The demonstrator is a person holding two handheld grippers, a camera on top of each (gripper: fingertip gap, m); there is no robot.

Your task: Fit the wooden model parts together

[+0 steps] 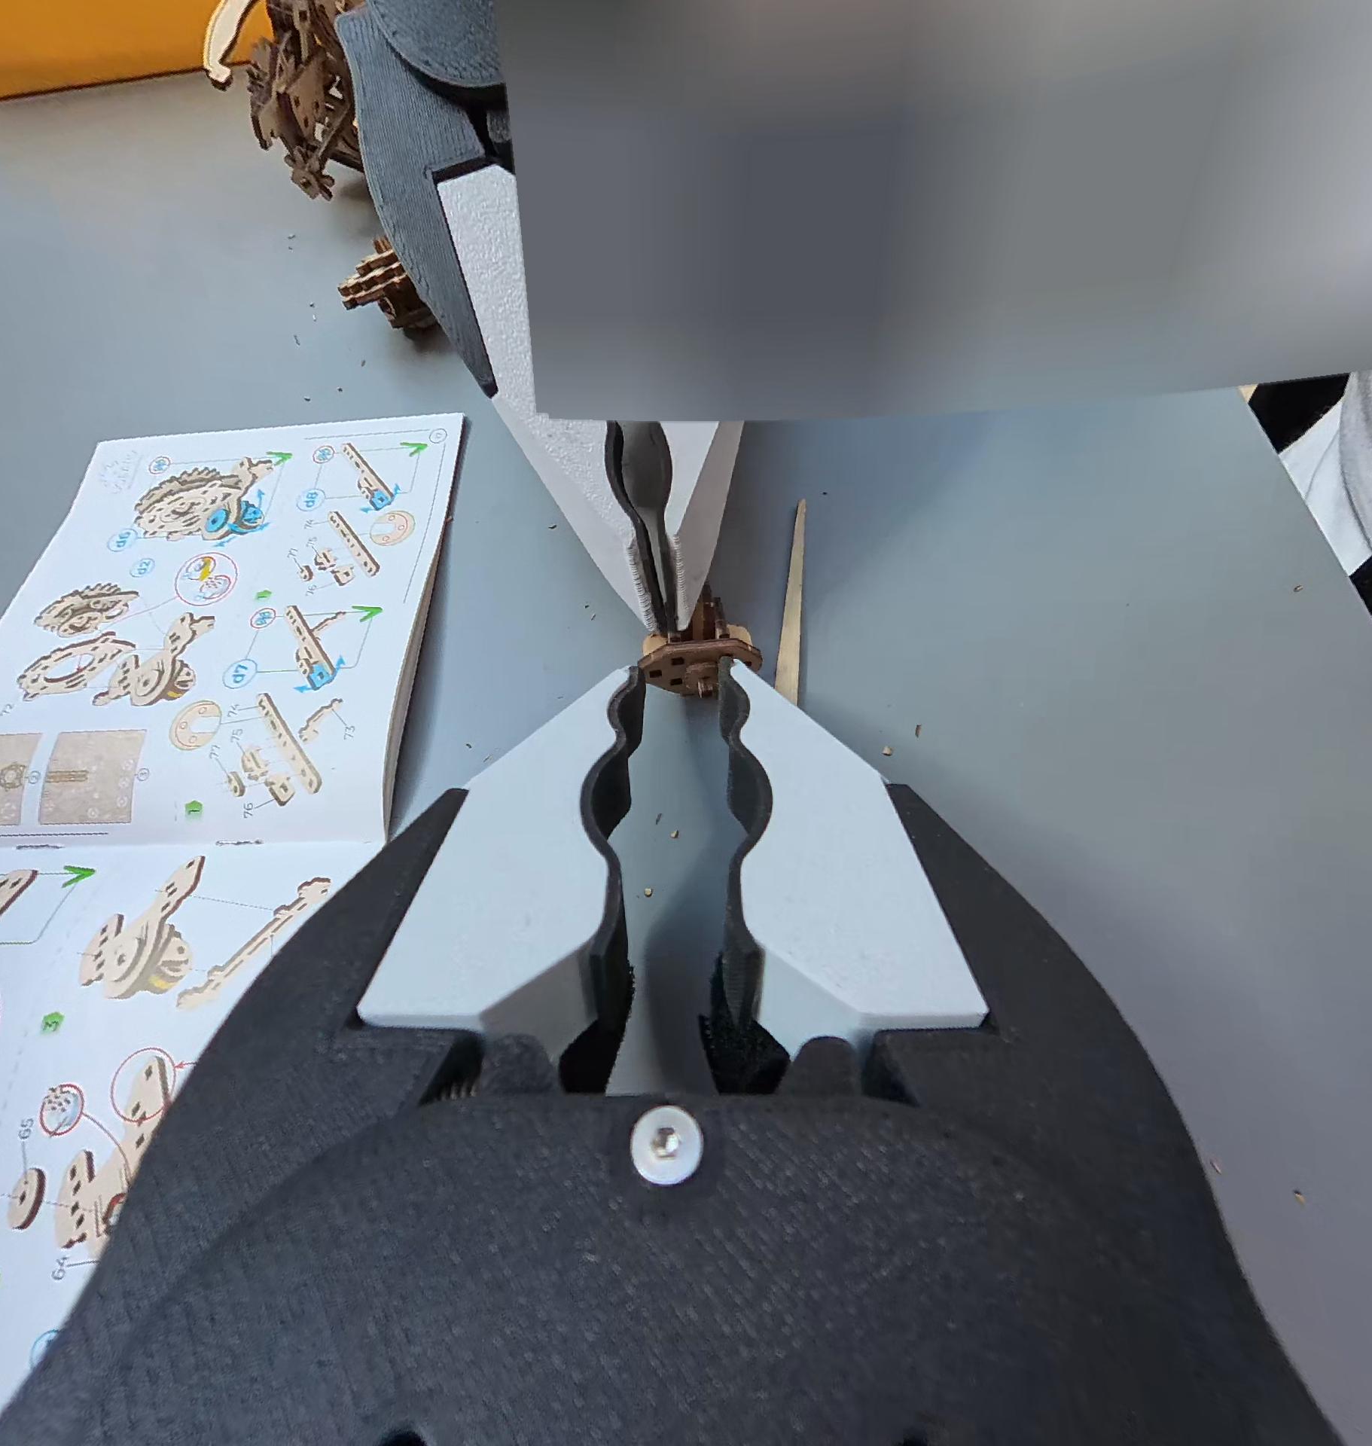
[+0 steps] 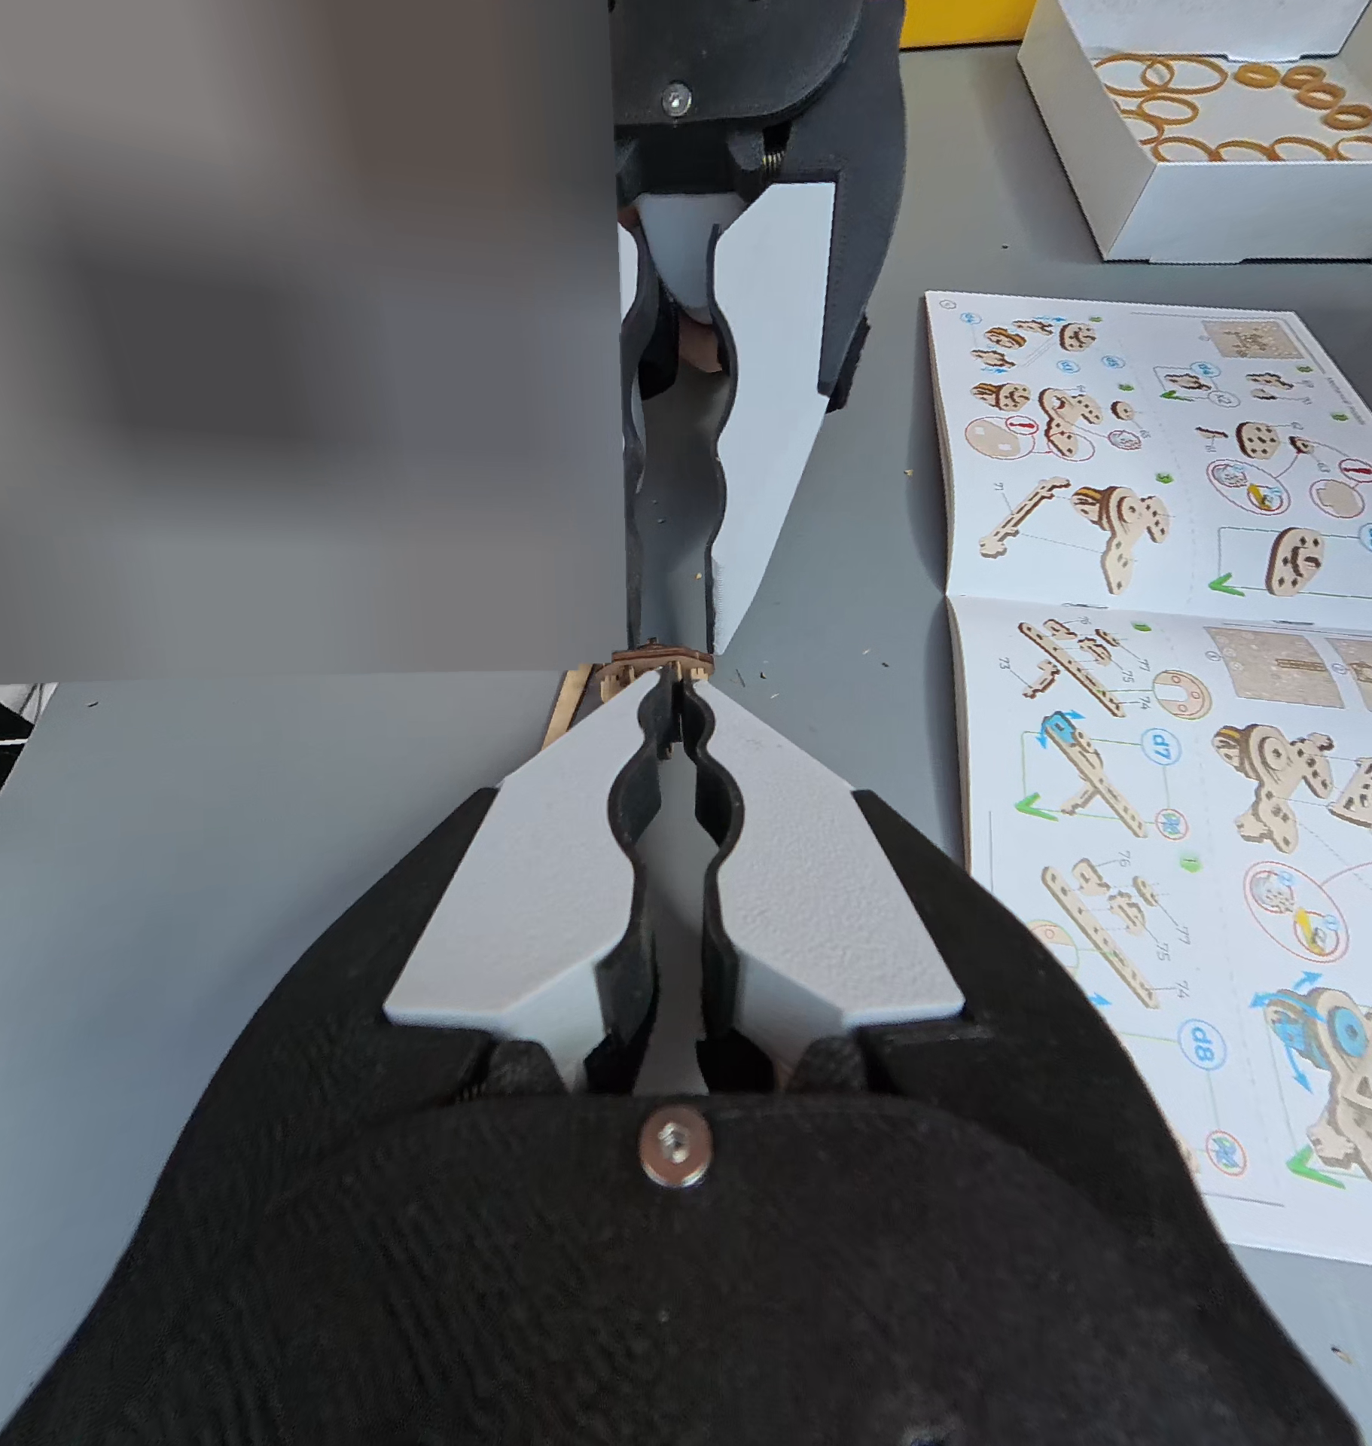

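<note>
My left gripper (image 1: 684,671) is shut on a small round wooden disc part (image 1: 691,663) with square holes and holds it just above the grey table. My right gripper (image 2: 673,688) comes from the opposite side. It is shut on a thin wooden piece (image 2: 670,724) whose end meets the disc (image 2: 655,661). In the left wrist view the right gripper (image 1: 662,622) points down onto the disc's top, where a small wooden part (image 1: 710,618) stands up. In the right wrist view the left gripper (image 2: 671,638) grips the disc from the far side.
An open instruction booklet (image 1: 198,626) (image 2: 1176,704) lies beside the grippers. A thin wooden strip (image 1: 791,602) (image 2: 565,704) lies by the disc. A built wooden model (image 1: 299,102) and a small wooden cluster (image 1: 378,289) sit farther off. A white box of wooden rings (image 2: 1230,117) stands at the back. The tips of both grippers are at nearly the same place.
</note>
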